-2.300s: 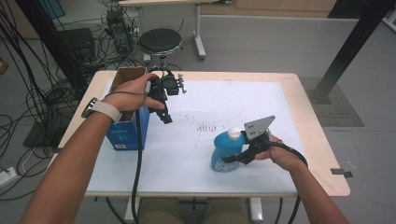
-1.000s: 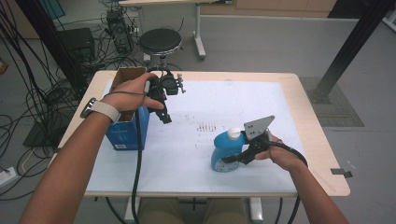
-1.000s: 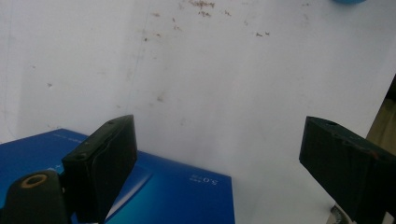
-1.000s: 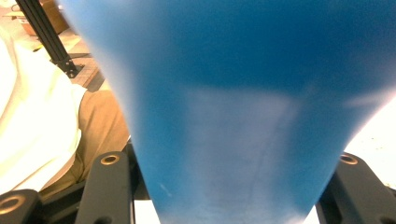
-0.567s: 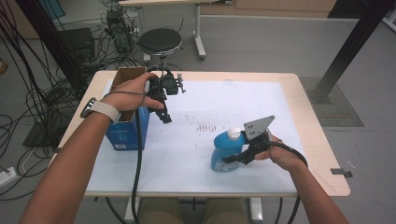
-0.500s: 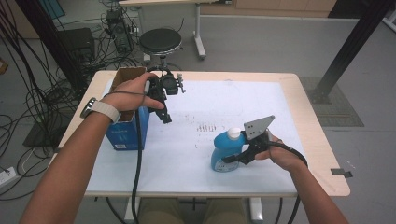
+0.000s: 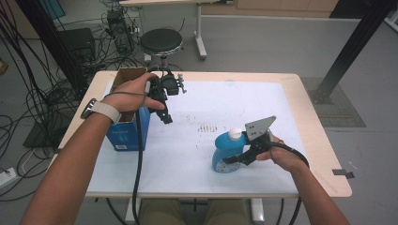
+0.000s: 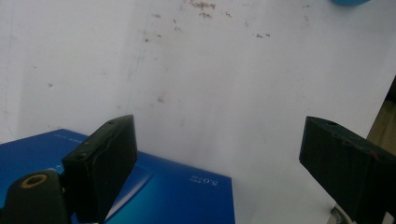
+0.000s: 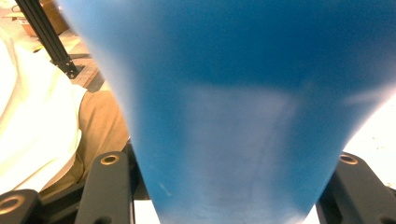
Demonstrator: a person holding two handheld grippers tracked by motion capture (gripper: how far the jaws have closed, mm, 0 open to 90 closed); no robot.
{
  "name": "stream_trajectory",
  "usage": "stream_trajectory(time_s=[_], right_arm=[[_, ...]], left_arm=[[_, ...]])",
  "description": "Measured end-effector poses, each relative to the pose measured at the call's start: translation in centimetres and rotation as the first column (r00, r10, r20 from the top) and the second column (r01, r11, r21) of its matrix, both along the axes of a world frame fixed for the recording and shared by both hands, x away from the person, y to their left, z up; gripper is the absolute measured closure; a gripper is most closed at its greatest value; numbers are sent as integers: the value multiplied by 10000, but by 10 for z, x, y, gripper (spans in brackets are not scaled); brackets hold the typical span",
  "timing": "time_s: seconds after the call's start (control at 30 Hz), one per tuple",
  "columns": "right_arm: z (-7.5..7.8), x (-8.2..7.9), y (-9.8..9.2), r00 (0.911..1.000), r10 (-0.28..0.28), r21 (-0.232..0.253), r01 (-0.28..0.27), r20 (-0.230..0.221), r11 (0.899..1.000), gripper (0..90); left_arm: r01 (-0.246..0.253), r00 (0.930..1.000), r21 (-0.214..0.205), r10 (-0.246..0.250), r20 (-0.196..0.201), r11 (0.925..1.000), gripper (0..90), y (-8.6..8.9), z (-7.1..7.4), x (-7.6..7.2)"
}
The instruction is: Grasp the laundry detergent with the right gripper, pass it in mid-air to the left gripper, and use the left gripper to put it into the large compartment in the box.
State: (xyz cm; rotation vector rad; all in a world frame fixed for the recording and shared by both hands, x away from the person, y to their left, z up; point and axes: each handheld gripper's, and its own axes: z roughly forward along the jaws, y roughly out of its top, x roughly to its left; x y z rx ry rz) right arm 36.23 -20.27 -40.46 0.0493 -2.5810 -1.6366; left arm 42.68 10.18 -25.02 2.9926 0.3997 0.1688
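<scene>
On the wooden table [image 7: 315, 117], a white sheet [image 7: 244, 103] with faint brown specks covers most of the top; grey floor, cables and a black stool [image 7: 161, 41] lie beyond. The right gripper [image 7: 234, 158] has its jaws clamped on the blue bottle [image 7: 227, 150] with a white cap, standing near the front edge. The left gripper [image 7: 166, 117] hangs wide open, empty, above the sheet beside a blue box [image 7: 126, 133]; its open cardboard top looks empty, though partly hidden

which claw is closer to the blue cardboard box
Left. The left claw hangs open just past the blue cardboard box, off its right side. The right claw is across the table, shut on the blue bottle.
</scene>
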Motion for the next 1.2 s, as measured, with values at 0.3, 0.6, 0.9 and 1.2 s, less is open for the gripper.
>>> stream_trajectory(time_s=[0.3,0.6,0.9,1.2], right_arm=[[1,1,0,10000,49,-42,-49,2,10000,428],[1,1,0,10000,63,-71,-63,14,10000,427],[1,0,1,10000,47,-76,-46,29,10000,427],[1,1,0,10000,59,-69,-59,9,10000,427]], left_arm=[[-17,10000,10,17,-10,10000,118,0,0,-1],[3,10000,44,-3,5,10000,118,0,1,-1],[-16,10000,34,16,8,10000,119,0,1,-1],[1,10000,62,-1,-8,10000,118,0,1,-1]])
